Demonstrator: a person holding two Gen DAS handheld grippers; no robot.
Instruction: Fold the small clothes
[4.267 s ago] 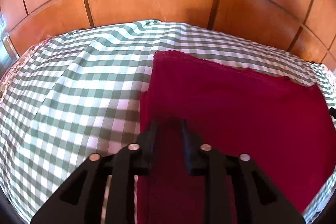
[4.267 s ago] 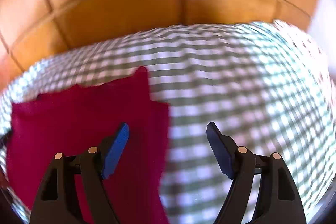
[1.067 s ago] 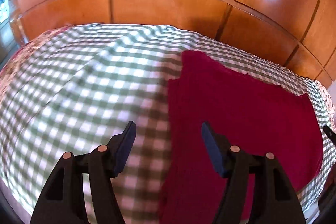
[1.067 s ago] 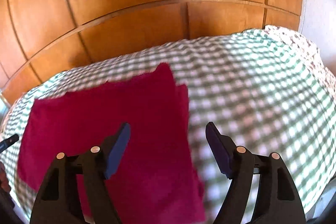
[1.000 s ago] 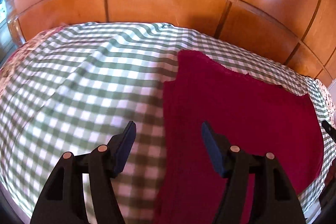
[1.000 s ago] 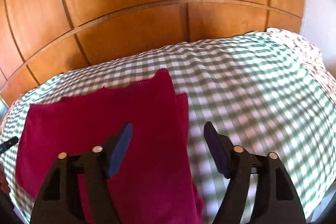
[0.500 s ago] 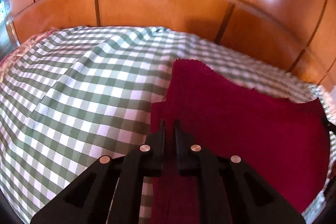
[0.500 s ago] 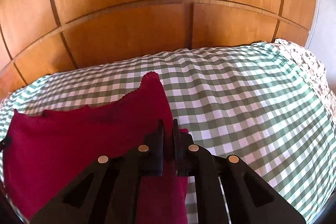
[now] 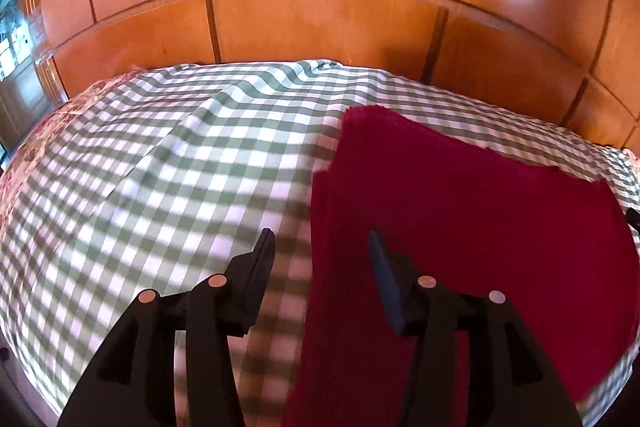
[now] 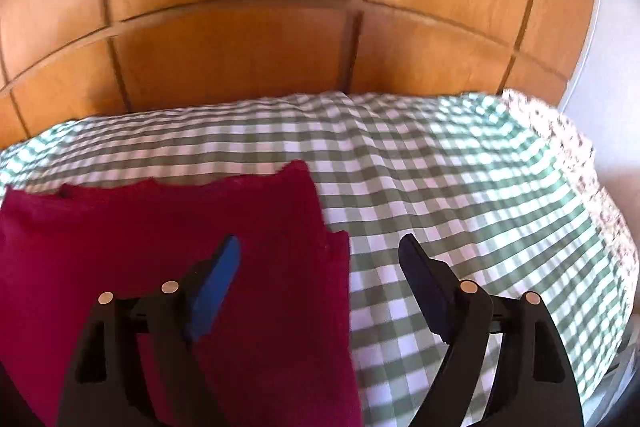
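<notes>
Both grippers hang over the bed, jaws spread wide, nothing pinched. The left gripper (image 9: 320,255) straddles the left edge of the dark red garment (image 9: 460,227), one finger over the green-and-white checked sheet (image 9: 140,187). The right gripper (image 10: 320,259) straddles the garment's (image 10: 160,235) right edge. The garment lies flat on the sheet (image 10: 460,187), a layer folded over, near the wooden panelled headboard (image 9: 320,27).
</notes>
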